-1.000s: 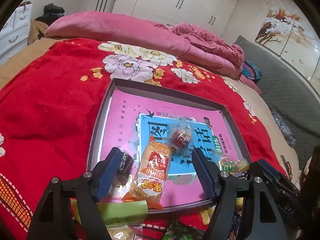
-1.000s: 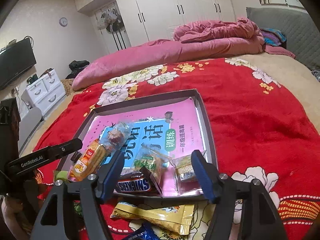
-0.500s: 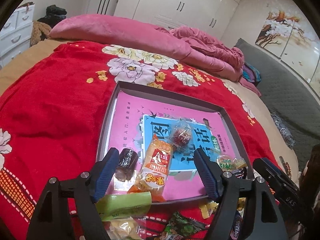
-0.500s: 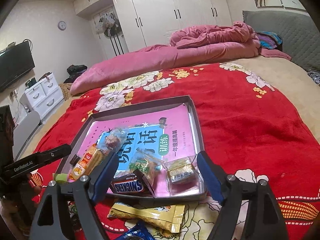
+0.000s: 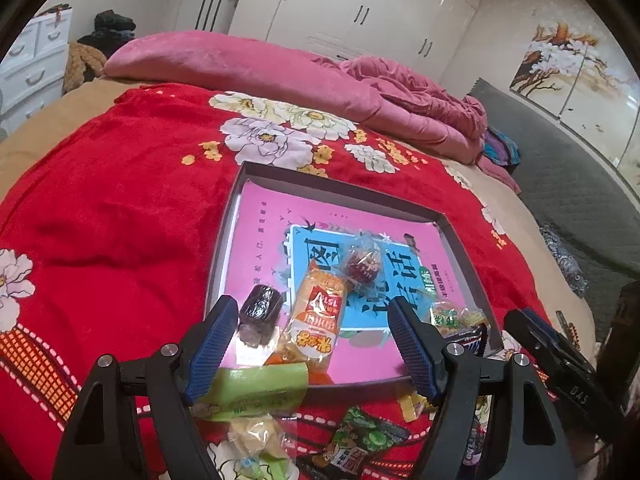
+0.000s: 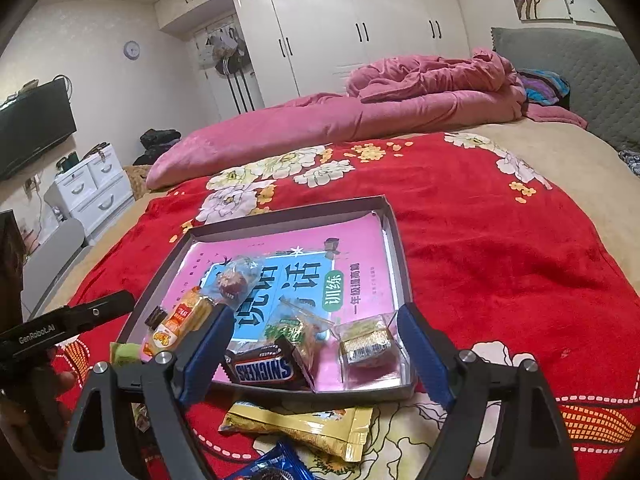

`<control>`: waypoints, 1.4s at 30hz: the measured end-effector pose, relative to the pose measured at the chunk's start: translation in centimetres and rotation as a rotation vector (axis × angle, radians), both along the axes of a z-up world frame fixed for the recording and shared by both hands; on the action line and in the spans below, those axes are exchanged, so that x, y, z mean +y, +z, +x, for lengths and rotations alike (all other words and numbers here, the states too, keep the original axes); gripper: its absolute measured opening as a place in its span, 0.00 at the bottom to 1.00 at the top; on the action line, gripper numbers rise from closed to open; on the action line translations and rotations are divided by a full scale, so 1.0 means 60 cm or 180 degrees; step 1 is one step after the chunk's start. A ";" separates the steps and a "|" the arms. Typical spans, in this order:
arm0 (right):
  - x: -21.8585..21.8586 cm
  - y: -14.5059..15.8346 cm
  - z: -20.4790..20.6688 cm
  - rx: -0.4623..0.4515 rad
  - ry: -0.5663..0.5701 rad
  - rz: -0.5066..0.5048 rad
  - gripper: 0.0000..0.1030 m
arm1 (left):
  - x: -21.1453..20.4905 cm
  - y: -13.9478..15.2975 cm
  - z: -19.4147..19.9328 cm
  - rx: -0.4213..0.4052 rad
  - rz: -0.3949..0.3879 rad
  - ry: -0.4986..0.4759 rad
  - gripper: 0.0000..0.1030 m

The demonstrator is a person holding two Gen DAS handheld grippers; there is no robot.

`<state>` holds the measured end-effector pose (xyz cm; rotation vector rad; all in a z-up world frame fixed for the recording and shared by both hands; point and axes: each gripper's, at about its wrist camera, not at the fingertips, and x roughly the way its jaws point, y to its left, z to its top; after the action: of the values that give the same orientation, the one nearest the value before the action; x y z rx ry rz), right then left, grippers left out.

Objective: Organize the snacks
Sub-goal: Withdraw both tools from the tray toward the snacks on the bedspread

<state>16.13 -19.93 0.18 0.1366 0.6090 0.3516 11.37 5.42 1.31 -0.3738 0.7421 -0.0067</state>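
Now my left claw (image 5: 312,344) hangs open over the near edge of the grey tray (image 5: 224,256), gripping nothing, and my right claw (image 6: 316,344), whose jaws have just been opening, is also spread with nothing pressed between its pads. Inside the tray, on a pink and blue booklet (image 6: 304,276), lie the sorted snacks: a dark brown wrapped sweet (image 5: 260,312) at the near left corner, an orange cracker pack (image 5: 318,316) beside it, a clear-wrapped red ball (image 5: 362,266) further in, a Snickers bar (image 6: 264,370) against the near wall, a green-labelled packet (image 6: 298,328) behind it, and a gold-foil cake (image 6: 366,344) at the near right corner. Outside the tray's near wall, on the red flowered blanket (image 6: 500,260), sit a yellow packet (image 6: 304,426) and a light green packet (image 5: 256,394).
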 end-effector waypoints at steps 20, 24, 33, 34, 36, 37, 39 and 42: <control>0.000 0.003 -0.034 0.0021 0.0174 0.0041 0.86 | 0.026 -0.015 -0.032 0.0236 -0.0030 0.0182 0.76; 0.001 0.007 -0.042 0.0005 0.0207 0.0053 0.87 | 0.031 -0.020 -0.038 0.0294 -0.0036 0.0230 0.76; 0.004 0.005 -0.066 0.0038 0.0287 0.0040 0.92 | 0.022 -0.030 -0.048 0.0428 0.0073 0.0216 0.76; 0.003 0.005 -0.067 0.0055 0.0282 0.0059 0.92 | 0.022 -0.032 -0.050 0.0443 0.0099 0.0220 0.76; 0.000 0.002 -0.071 0.0073 0.0280 0.0074 0.92 | 0.022 -0.033 -0.052 0.0459 0.0125 0.0223 0.76; -0.001 0.000 -0.073 0.0081 0.0278 0.0068 0.92 | 0.022 -0.034 -0.053 0.0466 0.0126 0.0221 0.76; -0.003 0.000 -0.078 0.0088 0.0280 0.0073 0.92 | 0.020 -0.038 -0.055 0.0498 0.0117 0.0211 0.76; -0.002 -0.001 -0.084 0.0083 0.0290 0.0051 0.92 | 0.013 -0.041 -0.059 0.0529 0.0180 0.0181 0.76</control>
<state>11.09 -20.05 0.09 0.1293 0.6395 0.4436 7.84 6.20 -1.12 -0.3442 0.8938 0.0999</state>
